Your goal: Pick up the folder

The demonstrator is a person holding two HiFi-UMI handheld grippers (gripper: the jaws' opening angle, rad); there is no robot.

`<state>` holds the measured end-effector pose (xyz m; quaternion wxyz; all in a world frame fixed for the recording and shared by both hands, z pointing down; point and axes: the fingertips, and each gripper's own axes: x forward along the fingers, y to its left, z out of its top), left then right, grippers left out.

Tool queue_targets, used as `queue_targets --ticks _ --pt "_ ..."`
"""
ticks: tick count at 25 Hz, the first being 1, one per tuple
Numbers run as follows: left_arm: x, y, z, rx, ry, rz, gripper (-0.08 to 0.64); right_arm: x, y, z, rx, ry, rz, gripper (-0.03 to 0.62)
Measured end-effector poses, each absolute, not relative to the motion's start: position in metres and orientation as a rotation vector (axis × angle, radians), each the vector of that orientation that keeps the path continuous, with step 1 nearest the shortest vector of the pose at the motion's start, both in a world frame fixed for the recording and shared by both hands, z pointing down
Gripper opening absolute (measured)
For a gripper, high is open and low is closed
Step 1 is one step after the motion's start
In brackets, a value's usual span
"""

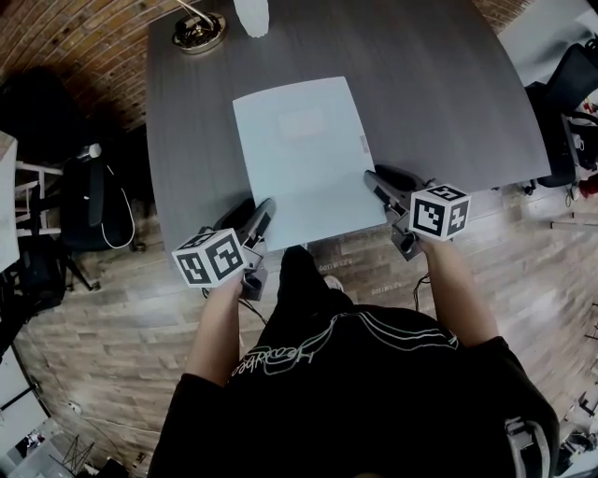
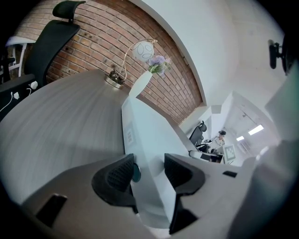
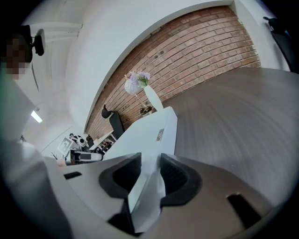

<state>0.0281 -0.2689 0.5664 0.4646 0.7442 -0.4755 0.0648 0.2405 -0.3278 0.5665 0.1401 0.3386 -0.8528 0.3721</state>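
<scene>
A pale blue folder lies flat over the dark grey table, and its near edge reaches past the table's front edge. My left gripper is shut on the folder's near left corner, and my right gripper is shut on its near right corner. In the left gripper view the folder runs away between the two black pads of the left gripper. In the right gripper view the folder's edge is pinched between the pads of the right gripper. Whether the far edge rests on the table I cannot tell.
A white vase and a lamp with a brass base stand at the table's far edge. Black office chairs stand at the left and the right. The person's legs are just below the folder's near edge.
</scene>
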Motion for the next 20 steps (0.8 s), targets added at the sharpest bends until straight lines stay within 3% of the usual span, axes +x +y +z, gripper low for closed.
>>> queue_targets --ticks 20 --pt "0.049 -0.201 0.563 1.766 -1.209 0.137 0.196 0.263 -0.262 0.565 0.955 -2.462 1.094 0.107"
